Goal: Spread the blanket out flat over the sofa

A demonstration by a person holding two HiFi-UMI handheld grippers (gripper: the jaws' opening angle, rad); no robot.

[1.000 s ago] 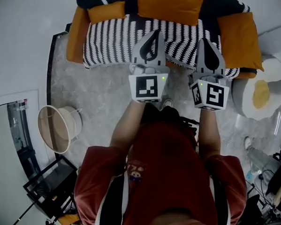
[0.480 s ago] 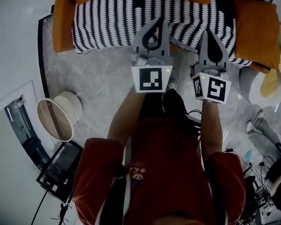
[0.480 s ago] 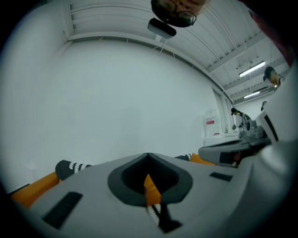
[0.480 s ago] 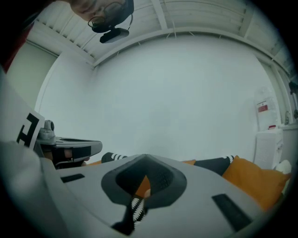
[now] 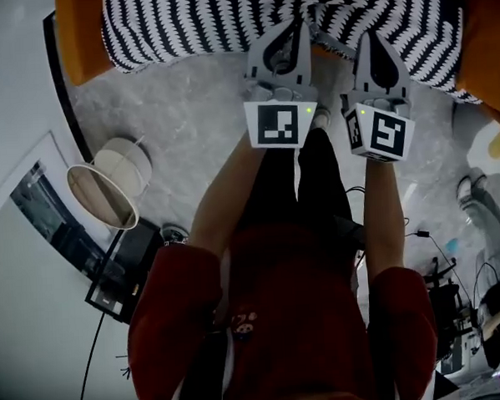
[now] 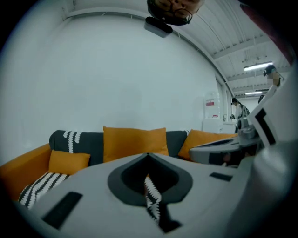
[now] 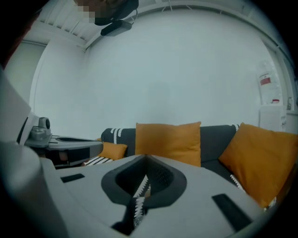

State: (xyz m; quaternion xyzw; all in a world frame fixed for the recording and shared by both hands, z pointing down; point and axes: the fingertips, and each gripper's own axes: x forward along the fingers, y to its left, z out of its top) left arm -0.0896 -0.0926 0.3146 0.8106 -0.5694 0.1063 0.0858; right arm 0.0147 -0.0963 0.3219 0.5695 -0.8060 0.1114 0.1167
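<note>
A black-and-white striped blanket (image 5: 224, 21) lies over the seat of an orange and dark grey sofa (image 5: 78, 37) at the top of the head view. My left gripper (image 5: 297, 23) is shut on the blanket's front edge. My right gripper (image 5: 367, 35) is shut on that same edge, a little to the right. In the left gripper view a striped fold of blanket (image 6: 151, 195) is pinched between the closed jaws of the left gripper (image 6: 148, 155). The right gripper view shows another pinched fold (image 7: 138, 195) at the right gripper (image 7: 145, 158). Both point at the sofa's back cushions (image 6: 134, 144).
A round woven basket (image 5: 108, 194) lies on the grey floor (image 5: 188, 131) at the left, with a black frame (image 5: 120, 273) below it. A white and yellow pouf (image 5: 498, 144) and cables (image 5: 436, 244) are at the right. Orange cushions (image 7: 167, 142) line the sofa back.
Both grippers have come down and closer to the sofa's front, still holding the blanket edge. The sofa has slid towards the top of the head view.
</note>
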